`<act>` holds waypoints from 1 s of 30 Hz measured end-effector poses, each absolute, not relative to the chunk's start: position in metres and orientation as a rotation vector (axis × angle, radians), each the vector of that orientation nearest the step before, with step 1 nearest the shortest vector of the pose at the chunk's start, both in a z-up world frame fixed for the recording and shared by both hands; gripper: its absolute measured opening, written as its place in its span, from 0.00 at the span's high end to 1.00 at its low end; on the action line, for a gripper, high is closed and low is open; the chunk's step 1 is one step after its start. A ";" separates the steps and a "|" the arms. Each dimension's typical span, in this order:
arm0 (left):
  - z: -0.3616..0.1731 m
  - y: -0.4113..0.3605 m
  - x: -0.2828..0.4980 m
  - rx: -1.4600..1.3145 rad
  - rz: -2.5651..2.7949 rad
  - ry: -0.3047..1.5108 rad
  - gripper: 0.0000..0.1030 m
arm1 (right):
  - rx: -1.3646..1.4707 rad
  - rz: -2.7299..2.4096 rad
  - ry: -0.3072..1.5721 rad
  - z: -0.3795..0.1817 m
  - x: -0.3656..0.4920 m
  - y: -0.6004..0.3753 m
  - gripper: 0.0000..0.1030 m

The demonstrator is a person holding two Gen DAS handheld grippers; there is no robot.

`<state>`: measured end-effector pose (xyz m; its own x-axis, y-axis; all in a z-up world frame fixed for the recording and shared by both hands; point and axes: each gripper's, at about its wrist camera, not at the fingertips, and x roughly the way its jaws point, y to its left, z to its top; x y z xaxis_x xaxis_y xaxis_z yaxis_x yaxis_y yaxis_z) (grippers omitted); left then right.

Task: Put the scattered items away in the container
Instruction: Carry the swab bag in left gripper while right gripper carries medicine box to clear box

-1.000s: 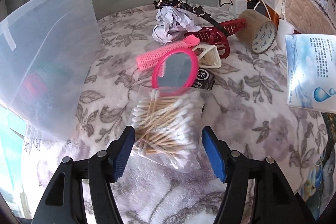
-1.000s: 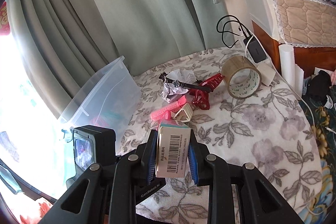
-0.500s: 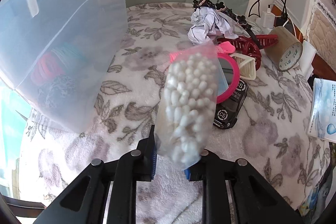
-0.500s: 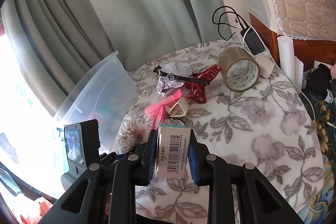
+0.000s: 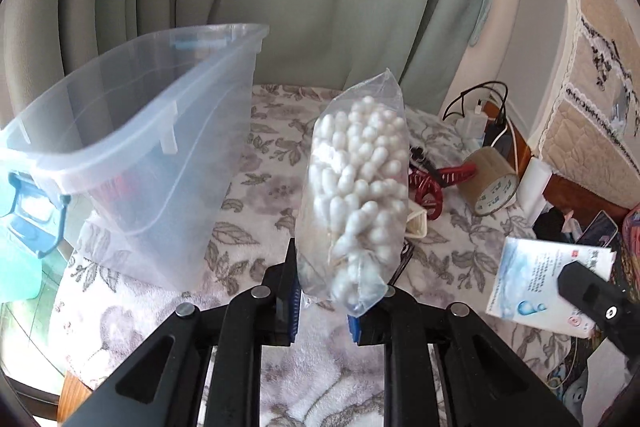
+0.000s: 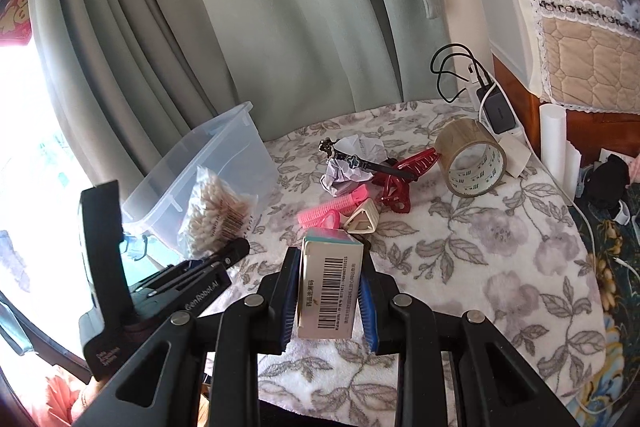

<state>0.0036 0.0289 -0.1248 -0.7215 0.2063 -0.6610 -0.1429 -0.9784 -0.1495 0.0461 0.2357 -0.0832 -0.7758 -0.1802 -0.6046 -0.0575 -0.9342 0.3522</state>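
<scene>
A: Left gripper (image 5: 322,301) clamped on swab bag (image 5: 356,195). A second ago open around it flat on the cloth; now lifted clear, bag upright between the pads

B: Position relative to bin (image 5: 132,163)?

A: Beside it, right of the near wall, not yet over the rim. Seen from the right wrist: bag (image 6: 216,215) held up just in front of bin (image 6: 200,179)

B: Right gripper (image 6: 330,301)?

A: Closed on box (image 6: 328,287), barcode face up. Same grip as a second ago, held above the cloth, well short of the bin

B: Bin contents?

A: Something red and dark at the bottom, blurred through the wall; cannot tell what

B: Left on the table?

A: Red claw clip (image 6: 396,183), pink comb (image 6: 336,207), cream clip (image 6: 362,219), hairband (image 6: 360,163), paper ball (image 6: 352,167), tape roll (image 6: 472,159). Mirror mostly hidden behind the box

B: Meaning for the task?

A: Two items airborne, neither in the bin. Bag closer; likely over the rim next, then release. Soft bag, thin grip at its lower end, may sag or slip
</scene>
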 end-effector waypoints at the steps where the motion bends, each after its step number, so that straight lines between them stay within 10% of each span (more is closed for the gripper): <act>1: -0.118 0.027 0.001 -1.035 2.755 -0.142 0.81 | 1.022 -2.849 -0.541 -0.082 0.046 0.235 0.72; 30: -0.041 -0.144 0.029 -0.550 2.979 -0.555 0.81 | 0.786 -2.677 -0.305 0.009 -0.024 0.096 0.72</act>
<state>0.0293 -0.1444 -0.0413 -0.9343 0.1243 -0.3341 0.0042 -0.9333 -0.3591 -0.0239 0.0960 0.0085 -0.7918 -0.3732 -0.4836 0.2548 -0.9213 0.2938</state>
